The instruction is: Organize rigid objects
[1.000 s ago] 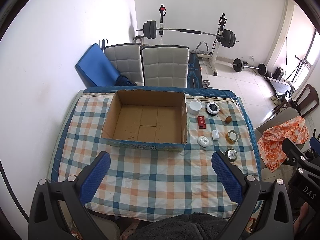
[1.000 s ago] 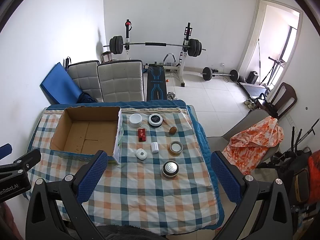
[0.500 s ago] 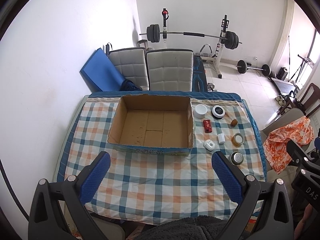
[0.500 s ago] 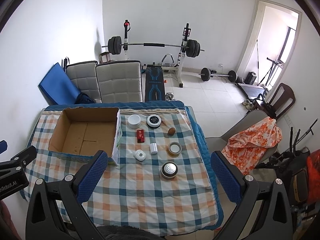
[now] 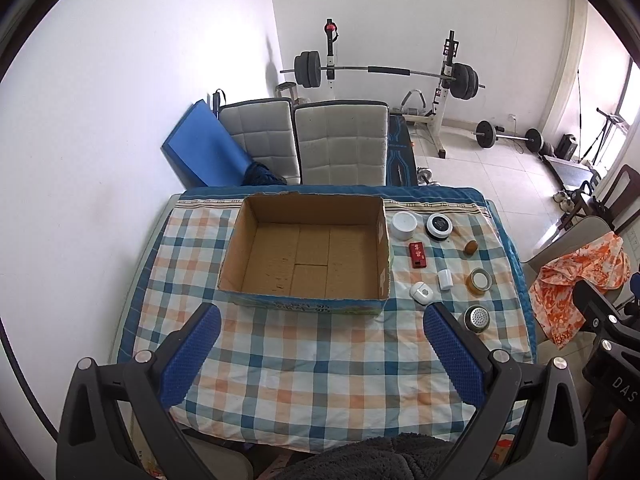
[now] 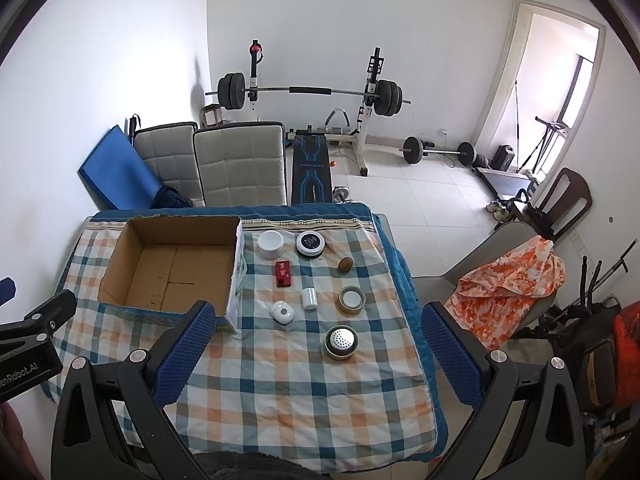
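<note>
Both grippers' jaws gape empty above the table; small objects (image 6: 312, 298) lie well ahead.

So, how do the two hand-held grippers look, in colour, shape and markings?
Both look alike. The left hand-held gripper and the right hand-held gripper have black angular frames with silver screws. The fingers carry blue dotted pads. White lettering is partly readable on each body as seen from the other camera. No cables or sleeves show.

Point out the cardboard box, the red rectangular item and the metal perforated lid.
cardboard box (image 5: 280, 204), left wrist view, on its far wall.
red rectangular item (image 6: 283, 273), right wrist view, on its top face.
metal perforated lid (image 6: 341, 339), right wrist view, on its holed top.
</note>
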The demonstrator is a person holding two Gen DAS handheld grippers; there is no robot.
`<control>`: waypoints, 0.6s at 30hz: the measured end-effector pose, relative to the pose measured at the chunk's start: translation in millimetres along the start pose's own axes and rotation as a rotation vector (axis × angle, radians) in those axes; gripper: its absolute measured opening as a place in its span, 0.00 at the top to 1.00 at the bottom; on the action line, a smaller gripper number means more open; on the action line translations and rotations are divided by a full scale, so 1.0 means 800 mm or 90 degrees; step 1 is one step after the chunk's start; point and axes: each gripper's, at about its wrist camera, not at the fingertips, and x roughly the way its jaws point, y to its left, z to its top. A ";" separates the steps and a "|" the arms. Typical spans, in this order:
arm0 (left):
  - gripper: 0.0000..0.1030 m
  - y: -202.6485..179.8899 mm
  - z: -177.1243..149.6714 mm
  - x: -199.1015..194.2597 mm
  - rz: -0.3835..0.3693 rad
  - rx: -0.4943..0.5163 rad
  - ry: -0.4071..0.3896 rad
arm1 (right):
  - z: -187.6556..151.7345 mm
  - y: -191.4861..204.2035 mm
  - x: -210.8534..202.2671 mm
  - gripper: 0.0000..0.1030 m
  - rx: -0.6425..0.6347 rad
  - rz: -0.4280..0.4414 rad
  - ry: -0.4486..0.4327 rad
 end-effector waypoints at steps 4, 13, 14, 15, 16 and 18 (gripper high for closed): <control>0.00 0.001 0.001 0.001 0.000 0.000 -0.001 | 0.000 0.002 0.002 0.00 0.000 0.004 0.000; 0.00 -0.007 0.001 0.013 -0.012 0.007 0.009 | 0.000 -0.004 0.015 0.00 0.009 0.012 0.019; 0.00 -0.011 0.002 0.018 -0.014 0.010 0.013 | -0.001 -0.008 0.022 0.00 0.013 0.011 0.028; 0.00 -0.016 0.005 0.025 -0.019 0.013 0.016 | -0.001 -0.012 0.031 0.00 0.018 0.008 0.036; 0.00 -0.021 0.007 0.033 -0.023 0.018 0.022 | -0.002 -0.017 0.041 0.00 0.023 0.003 0.046; 0.00 -0.038 0.013 0.057 -0.032 0.032 0.042 | -0.004 -0.030 0.068 0.00 0.033 -0.005 0.073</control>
